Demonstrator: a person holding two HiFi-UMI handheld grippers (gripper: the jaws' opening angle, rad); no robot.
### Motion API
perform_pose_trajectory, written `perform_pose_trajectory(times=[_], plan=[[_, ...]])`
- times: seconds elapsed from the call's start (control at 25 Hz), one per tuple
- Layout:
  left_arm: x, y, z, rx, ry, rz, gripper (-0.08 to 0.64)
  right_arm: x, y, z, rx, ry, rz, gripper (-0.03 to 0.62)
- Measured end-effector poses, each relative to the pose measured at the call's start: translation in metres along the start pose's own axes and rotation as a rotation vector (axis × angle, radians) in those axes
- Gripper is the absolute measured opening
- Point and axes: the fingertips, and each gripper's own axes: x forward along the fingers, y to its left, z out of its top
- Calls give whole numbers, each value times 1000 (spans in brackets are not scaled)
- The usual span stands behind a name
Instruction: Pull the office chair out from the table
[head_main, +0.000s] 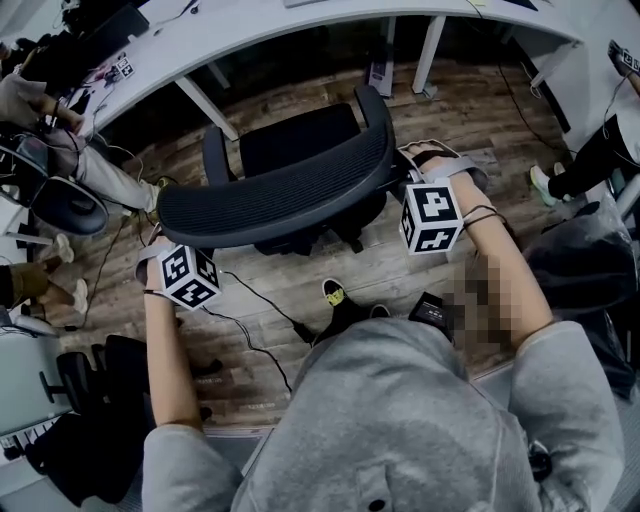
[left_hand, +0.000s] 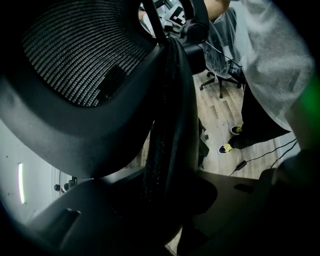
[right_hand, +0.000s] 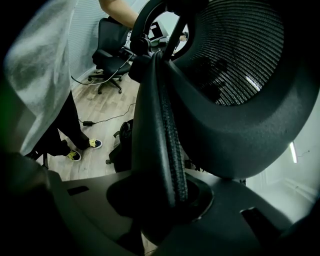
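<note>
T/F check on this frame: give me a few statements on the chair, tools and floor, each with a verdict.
1. The left tool and right tool each clamp an edge of the backrest. True.
2. The seat faces away from the table. False: it faces the table, and the backrest is on the near side.
3. The backrest is mesh. True.
4. The floor is carpeted. False: it is wood planks.
</note>
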Motion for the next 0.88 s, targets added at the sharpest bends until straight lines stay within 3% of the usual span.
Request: perform_pose_trajectory(times=[0.44,0.6,0.76,0.88], plan=[[-29,-37,10,-16,-4,8,133,-28,31,0,-13,-3,3,112],[-38,-46,15,-43,-16,53,151,-38,37,2,9,-36,-67,146],[-45,-40,14,-170,-71,154,248,-48,34,5,35,-95,-163,193],[-57,-35,-3,-282,-76,256,305,-66,27,-5,116,-135,-238,220]])
